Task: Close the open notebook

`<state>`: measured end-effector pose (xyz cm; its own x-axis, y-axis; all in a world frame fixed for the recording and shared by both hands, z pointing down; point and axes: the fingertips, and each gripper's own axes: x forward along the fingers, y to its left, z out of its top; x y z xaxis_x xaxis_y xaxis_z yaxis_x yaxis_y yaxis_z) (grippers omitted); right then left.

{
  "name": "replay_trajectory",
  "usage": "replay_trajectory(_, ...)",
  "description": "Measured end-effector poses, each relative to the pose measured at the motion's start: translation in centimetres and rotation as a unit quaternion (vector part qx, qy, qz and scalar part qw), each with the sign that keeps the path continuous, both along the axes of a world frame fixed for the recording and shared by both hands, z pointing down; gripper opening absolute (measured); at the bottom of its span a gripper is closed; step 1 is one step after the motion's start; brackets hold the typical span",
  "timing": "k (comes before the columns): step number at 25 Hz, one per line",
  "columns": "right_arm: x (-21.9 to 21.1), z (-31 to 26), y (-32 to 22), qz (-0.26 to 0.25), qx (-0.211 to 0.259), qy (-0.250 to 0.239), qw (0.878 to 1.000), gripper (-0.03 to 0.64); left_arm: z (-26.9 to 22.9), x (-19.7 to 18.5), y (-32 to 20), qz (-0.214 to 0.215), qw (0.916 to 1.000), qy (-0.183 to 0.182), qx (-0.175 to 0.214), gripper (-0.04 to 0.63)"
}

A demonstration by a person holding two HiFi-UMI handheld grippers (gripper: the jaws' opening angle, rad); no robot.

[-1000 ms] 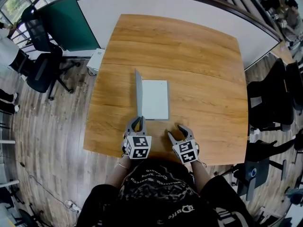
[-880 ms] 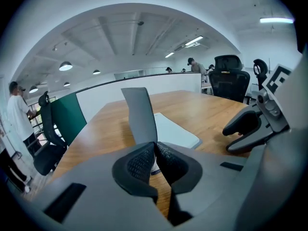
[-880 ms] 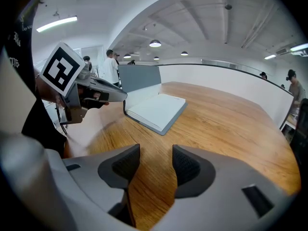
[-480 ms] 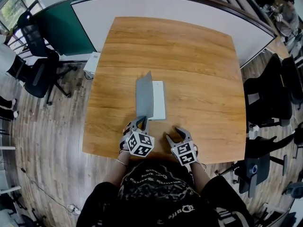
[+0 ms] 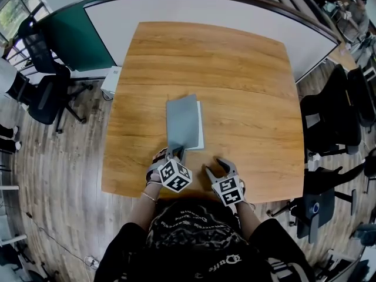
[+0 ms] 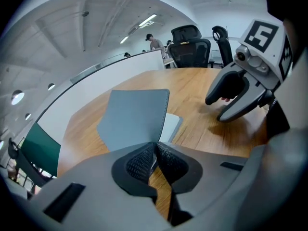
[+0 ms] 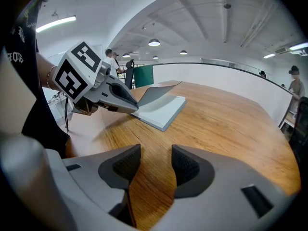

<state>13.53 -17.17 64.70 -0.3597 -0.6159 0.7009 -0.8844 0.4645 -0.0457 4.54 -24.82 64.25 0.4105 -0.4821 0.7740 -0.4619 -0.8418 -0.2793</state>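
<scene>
Left tongs (image 5: 175, 152): pinching the gray cover (image 5: 182, 119), to tip it over the pages.
Right tongs (image 5: 216, 167): open, empty, waiting lower middle.
Notebook (image 5: 200, 128): almost shut.

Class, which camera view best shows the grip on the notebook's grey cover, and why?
The left gripper view: up close, the left gripper pinches the cover at its near edge. The head view shows this small, from above; the right gripper view shows it side-on, farther off.

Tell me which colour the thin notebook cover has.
Plain blue-grey; the thin notebook cover shows best in the left gripper view.
</scene>
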Motion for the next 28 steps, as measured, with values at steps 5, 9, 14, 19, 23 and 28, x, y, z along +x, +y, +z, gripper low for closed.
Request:
replay_trajectory(5,0.0,0.3,0.0,-0.002,-0.005,0.002,1.000,0.209,0.6,0.4,0.0,0.025,0.9992,-0.022,-0.020,0.033)
replay_trajectory(9,-0.5,0.4,0.1,-0.008,-0.008,0.002,1.000,0.209,1.6,0.4,0.2,0.050,0.9963,-0.053,-0.047,0.035)
replay_trajectory(14,-1.0,0.7,0.2,-0.017,-0.014,0.009,1.000,0.210,1.9,0.8,0.7,0.075,0.9922,-0.064,-0.077,0.065)
replay_trajectory(19,-1.6,0.5,0.1,-0.021,-0.010,0.005,1.000,0.212,1.7,1.5,2.5,0.072,0.9873,-0.016,-0.140,0.279)
replay_trajectory(23,-1.7,-0.1,-0.1,-0.017,0.000,0.001,1.000,0.212,1.1,1.5,2.4,0.026,0.9891,0.035,-0.141,0.281)
replay_trajectory(28,-1.2,-1.4,-0.6,0.000,0.023,-0.013,1.000,0.212,-0.7,1.9,2.6,-0.015,0.9844,0.105,-0.141,0.281)
